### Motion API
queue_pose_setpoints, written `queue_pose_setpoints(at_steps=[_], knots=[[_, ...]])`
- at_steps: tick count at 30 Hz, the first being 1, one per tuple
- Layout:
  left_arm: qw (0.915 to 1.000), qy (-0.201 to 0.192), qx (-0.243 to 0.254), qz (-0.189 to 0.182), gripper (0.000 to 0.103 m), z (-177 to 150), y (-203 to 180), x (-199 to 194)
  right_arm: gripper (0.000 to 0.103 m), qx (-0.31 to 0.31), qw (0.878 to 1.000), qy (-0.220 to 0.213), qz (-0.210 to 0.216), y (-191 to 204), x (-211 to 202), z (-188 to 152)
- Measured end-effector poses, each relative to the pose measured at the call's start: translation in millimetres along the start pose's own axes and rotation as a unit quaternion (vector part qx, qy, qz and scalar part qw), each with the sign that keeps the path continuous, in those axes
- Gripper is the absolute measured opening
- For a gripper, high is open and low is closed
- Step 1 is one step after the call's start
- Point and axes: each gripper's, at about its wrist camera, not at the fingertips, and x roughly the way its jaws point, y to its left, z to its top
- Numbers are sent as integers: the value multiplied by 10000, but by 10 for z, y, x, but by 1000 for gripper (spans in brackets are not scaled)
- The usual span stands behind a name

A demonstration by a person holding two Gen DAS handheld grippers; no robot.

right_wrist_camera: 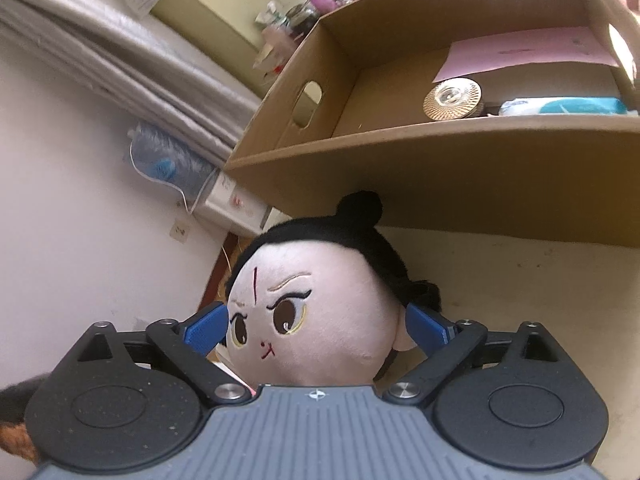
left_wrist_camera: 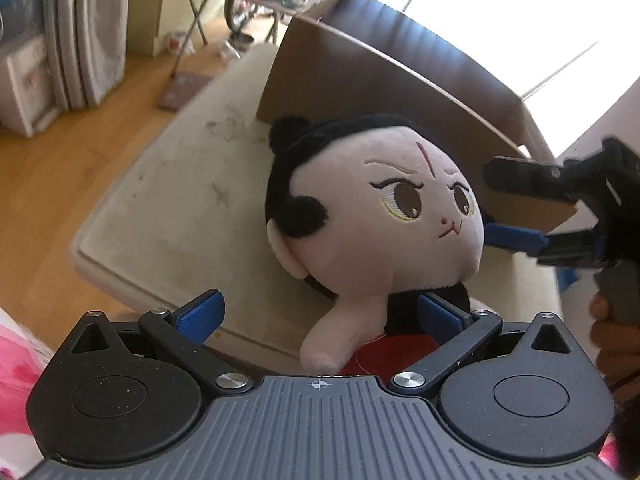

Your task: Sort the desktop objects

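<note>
1. Plush doll [left_wrist_camera: 372, 216] lies on the cream table [left_wrist_camera: 168, 184], near its far edge, head just in front of the cardboard box [left_wrist_camera: 400, 80]; red body trails back toward the left gripper [left_wrist_camera: 320, 312].
2. Box stands open-topped at the table's far edge. Right wrist view shows stuff already inside: a round woven disc [right_wrist_camera: 453, 100], a pink sheet [right_wrist_camera: 520, 50], a white-and-teal pack [right_wrist_camera: 560, 106]. Prob. the bin for the sort, so the doll likely goes in next.
3. Right gripper [right_wrist_camera: 316, 330]: jaws spread wide, one blue pad on each side of the doll's head. Left pad shows a gap; right pad sits close by the ear, contact can't be told. Not pressing as far as seen, so reads as not gripping. Head is the widest part, which explains the wide spread.
4. Left gripper: jaws apart too, blue pads flanking the doll's arm and red body w/o squeezing. Nothing held.
5. In the left wrist view the right gripper reaches in from the right edge, one blue pad beside the doll's cheek, a hand [left_wrist_camera: 612, 336] behind it.
6. Judgement: doll rests on the table on its own weight; neither gripper carries it. Soft and squashy, so a grip on the head should hold but may slip if shallow.
7. Box wall is high next to the doll, so a lift over the rim would be needed.
</note>
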Motion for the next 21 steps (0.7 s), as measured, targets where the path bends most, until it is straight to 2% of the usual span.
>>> queue_pose_setpoints(at_steps=[7,15,21], knots=[[9985,54,-360,-399,103,88,91,57,99,240,9995,196,53,-92,154,-30],[9964,223,-326,-755,103,130,7,213,101,466,9988,148,13,-194,297,-5],[9963,244,-239,-788,103,147,-72,235,103,644,9977,120,172,-259,383,41]])
